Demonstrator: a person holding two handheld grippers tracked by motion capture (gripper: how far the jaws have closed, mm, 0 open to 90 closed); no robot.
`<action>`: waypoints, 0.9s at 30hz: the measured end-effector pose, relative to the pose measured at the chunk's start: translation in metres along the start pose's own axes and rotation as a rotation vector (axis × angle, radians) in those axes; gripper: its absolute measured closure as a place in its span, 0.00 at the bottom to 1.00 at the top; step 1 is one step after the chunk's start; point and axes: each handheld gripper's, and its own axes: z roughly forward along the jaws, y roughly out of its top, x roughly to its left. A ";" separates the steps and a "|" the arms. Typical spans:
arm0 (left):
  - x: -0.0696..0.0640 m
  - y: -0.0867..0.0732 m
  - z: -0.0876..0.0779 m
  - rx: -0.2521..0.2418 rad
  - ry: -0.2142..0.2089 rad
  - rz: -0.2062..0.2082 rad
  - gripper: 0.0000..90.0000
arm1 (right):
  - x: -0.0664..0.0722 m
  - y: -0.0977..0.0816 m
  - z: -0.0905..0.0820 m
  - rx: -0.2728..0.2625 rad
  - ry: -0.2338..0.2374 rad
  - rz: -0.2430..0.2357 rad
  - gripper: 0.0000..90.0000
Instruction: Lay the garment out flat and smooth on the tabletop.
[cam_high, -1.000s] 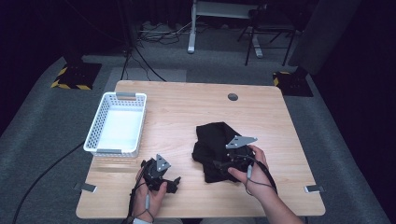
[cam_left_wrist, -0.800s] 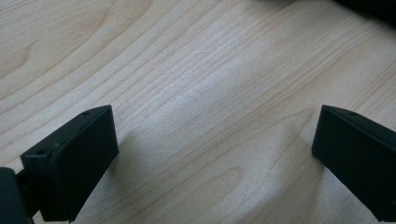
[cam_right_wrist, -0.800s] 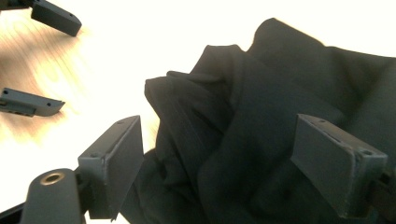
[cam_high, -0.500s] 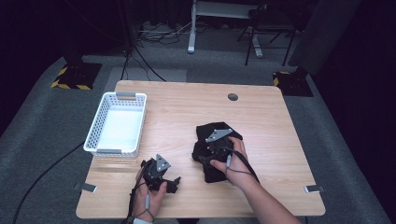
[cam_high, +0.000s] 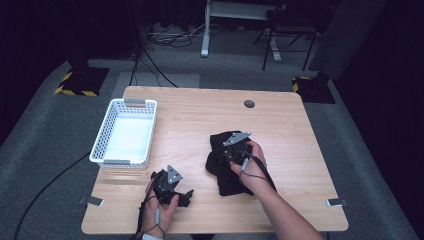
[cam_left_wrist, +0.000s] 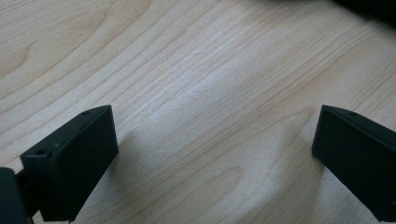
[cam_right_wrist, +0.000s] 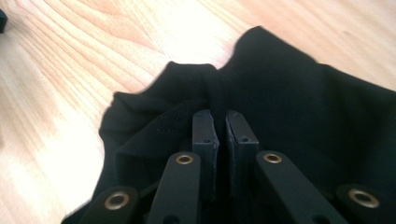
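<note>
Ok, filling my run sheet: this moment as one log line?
right gripper: just closed, pinching black cloth | left gripper: open above table | basket: empty

high view: table (cam_high: 280, 115) evenly lit from above, room around it nearly black, picture soft and low in detail. left gripper (cam_left_wrist: 212, 163) view: wood sharp ahead of the jaws, near jaw edges blurred, soft shadow under each. right gripper (cam_right_wrist: 222, 122) view: glare blows out the wood just beyond the jaw tips; black cloth (cam_right_wrist: 289, 107) shows almost no fold detail, edges slightly smeared.

Matt black cloth (cam_high: 225, 165), smooth wood table (cam_high: 200, 110)
</note>
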 end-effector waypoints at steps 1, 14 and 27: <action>0.000 0.000 0.000 0.000 0.000 0.000 0.00 | -0.002 -0.001 -0.005 -0.007 0.001 0.003 0.94; 0.000 0.000 0.000 0.000 -0.004 0.002 0.00 | -0.039 -0.009 -0.071 -0.088 -0.034 0.055 0.94; 0.000 0.000 0.000 0.000 -0.004 0.001 0.00 | -0.087 -0.052 -0.121 -0.039 -0.131 0.079 0.73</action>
